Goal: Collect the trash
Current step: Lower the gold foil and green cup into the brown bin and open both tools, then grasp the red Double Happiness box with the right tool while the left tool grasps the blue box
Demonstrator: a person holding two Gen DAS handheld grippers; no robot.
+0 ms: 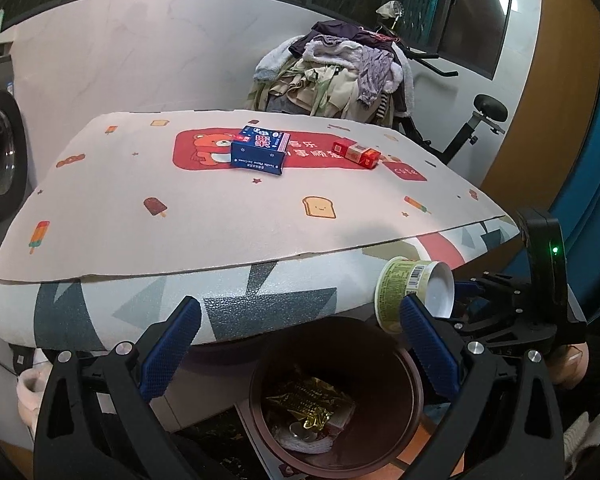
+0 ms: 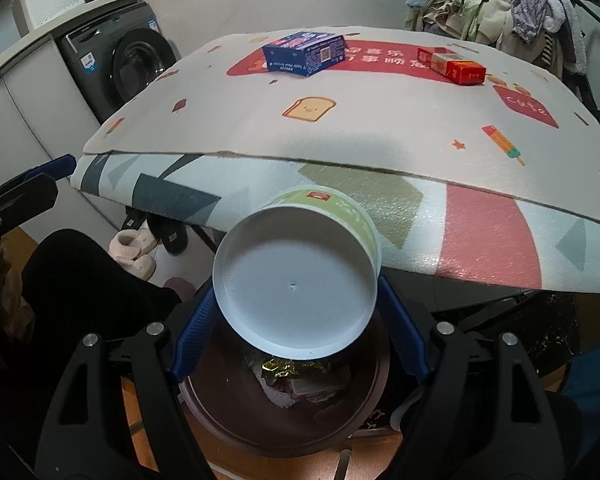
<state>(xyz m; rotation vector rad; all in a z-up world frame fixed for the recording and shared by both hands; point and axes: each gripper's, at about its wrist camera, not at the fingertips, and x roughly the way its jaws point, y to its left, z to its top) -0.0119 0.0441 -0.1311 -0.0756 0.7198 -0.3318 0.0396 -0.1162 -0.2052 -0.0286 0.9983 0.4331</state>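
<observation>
My right gripper [image 2: 296,328] is shut on a green paper cup [image 2: 296,284], tilted with its white base toward the camera, held above the brown trash bin [image 2: 364,412]. In the left wrist view the cup [image 1: 404,292] hangs over the bin [image 1: 412,392], which holds a gold wrapper [image 1: 308,404] and other litter. My left gripper [image 1: 300,344] is open and empty just above the bin. A blue carton [image 1: 260,152] and a red box [image 1: 356,154] lie on the table mat [image 1: 180,216]; they also show in the right wrist view: the carton [image 2: 304,54], the box [image 2: 452,66].
A washing machine [image 2: 128,60] stands left of the table. A heap of clothes [image 1: 340,76] on an exercise bike [image 1: 480,128] is behind it. Slippers [image 2: 136,256] lie under the table edge. My dark-clothed leg [image 2: 80,288] is at the left of the bin.
</observation>
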